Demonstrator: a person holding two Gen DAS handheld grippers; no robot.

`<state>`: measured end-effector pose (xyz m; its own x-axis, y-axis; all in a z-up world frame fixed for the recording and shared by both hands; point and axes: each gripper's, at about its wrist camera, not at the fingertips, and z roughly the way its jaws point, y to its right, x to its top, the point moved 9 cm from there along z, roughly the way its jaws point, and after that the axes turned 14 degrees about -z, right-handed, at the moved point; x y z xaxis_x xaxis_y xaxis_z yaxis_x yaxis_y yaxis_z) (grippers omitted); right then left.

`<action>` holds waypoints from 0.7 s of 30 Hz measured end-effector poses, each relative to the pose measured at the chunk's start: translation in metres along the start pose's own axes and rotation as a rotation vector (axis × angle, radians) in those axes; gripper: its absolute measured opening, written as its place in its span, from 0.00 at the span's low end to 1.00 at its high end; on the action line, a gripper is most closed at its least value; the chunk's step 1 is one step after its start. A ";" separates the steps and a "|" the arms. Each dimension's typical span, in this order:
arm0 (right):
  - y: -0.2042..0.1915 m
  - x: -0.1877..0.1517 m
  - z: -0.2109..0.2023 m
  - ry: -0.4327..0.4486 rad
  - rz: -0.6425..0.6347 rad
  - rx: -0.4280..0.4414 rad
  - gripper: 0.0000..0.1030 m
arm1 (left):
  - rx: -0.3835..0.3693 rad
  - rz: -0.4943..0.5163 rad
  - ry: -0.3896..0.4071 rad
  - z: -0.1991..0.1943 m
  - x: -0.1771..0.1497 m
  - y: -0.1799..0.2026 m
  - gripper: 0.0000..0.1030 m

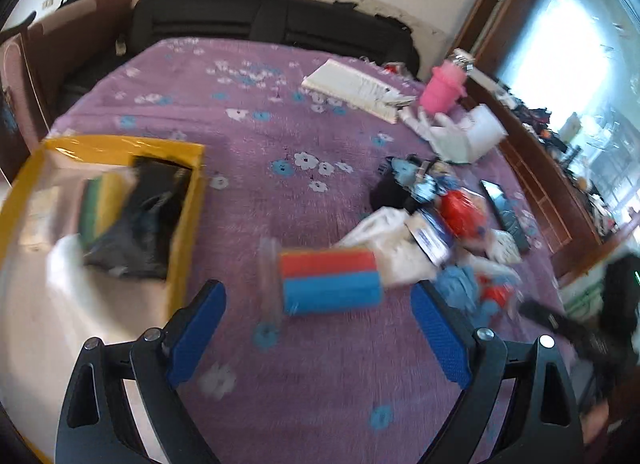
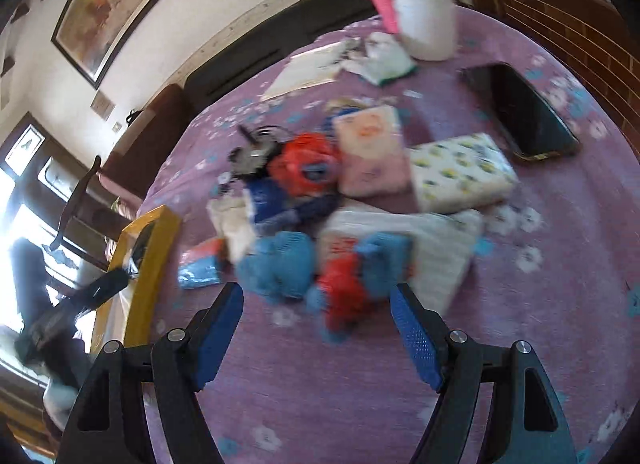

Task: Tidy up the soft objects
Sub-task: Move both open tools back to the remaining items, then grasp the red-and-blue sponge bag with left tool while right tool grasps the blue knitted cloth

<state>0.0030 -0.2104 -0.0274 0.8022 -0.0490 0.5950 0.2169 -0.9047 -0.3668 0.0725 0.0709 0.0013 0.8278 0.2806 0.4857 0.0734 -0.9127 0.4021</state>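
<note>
One yellow box [image 1: 192, 200]. Right of it: one red-blue sponge pack [image 1: 330, 282], two tissue packs [image 2: 370, 152]. Left gripper [image 1: 318, 322] and right gripper [image 2: 318, 318] both spread, empty.

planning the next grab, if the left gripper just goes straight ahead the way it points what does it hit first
Most likely the red and blue sponge pack, which lies on the purple bedspread directly ahead of the open left gripper. Motion blur makes the depth uncertain.
</note>
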 end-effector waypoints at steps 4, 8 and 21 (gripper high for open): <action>0.010 -0.003 -0.003 0.006 0.019 0.012 0.78 | 0.067 -0.045 -0.031 0.048 0.018 -0.005 0.90; 0.015 -0.004 0.000 0.005 0.019 0.027 0.78 | 0.144 0.035 -0.075 0.072 0.012 -0.002 0.90; 0.028 -0.012 0.004 0.006 0.053 0.060 0.78 | 0.049 0.383 -0.259 0.004 -0.097 0.031 0.74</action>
<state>0.0014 -0.2335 -0.0476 0.8100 -0.0989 0.5781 0.2071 -0.8740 -0.4396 -0.0029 0.0139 -0.0366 0.9118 -0.1571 0.3794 -0.2437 -0.9507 0.1918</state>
